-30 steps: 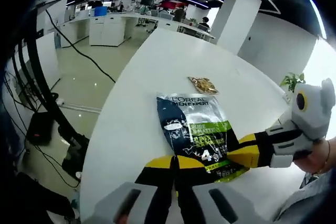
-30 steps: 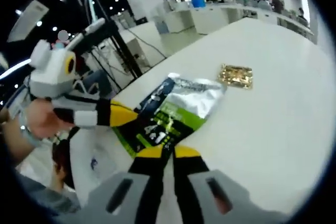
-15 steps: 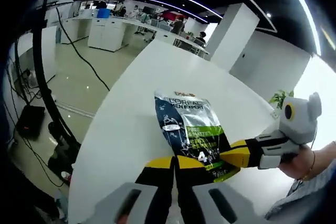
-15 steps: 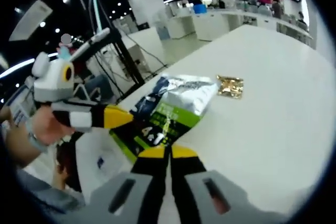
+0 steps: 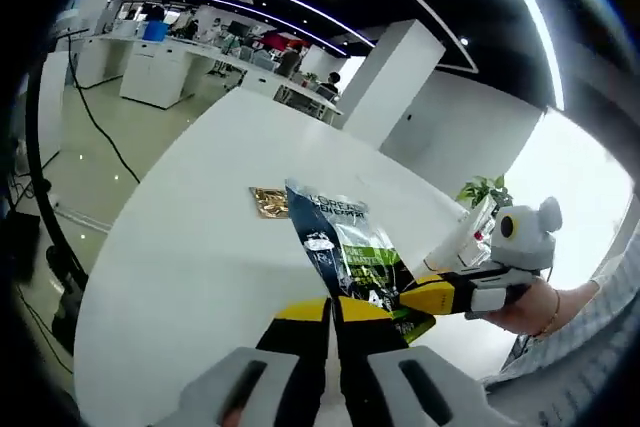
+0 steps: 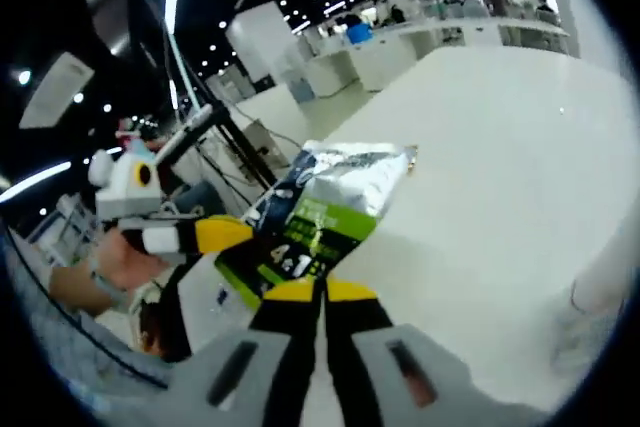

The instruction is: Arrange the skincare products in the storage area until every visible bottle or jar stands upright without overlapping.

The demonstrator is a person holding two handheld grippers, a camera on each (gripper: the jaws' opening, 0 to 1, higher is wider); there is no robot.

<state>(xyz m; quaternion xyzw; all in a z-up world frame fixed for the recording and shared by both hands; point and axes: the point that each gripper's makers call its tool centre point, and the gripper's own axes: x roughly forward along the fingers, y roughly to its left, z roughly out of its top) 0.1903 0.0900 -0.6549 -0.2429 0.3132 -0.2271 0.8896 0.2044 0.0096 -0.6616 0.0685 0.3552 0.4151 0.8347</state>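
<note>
1. Left gripper view: the left gripper (image 5: 333, 309) has its yellow-tipped jaws closed on the lower edge of the L'Oréal sachet (image 5: 345, 247), a dark, silver and green pouch held up off the white worktop (image 5: 190, 247). The right gripper (image 5: 425, 297) reaches in from the right and pinches the same lower edge, a hand (image 5: 525, 305) behind it. A small gold packet (image 5: 268, 202) lies flat on the worktop, touching the sachet's top corner in the picture — half a second ago the sachet hid it.
2. Right gripper view: the right gripper (image 6: 320, 292) has its jaws shut on the sachet (image 6: 320, 212). The left gripper (image 6: 225, 234) grips its left edge, a hand (image 6: 120, 262) behind it. The sachet sits higher than before, and the gold packet — plain beside it earlier — is now hidden behind it.
</note>
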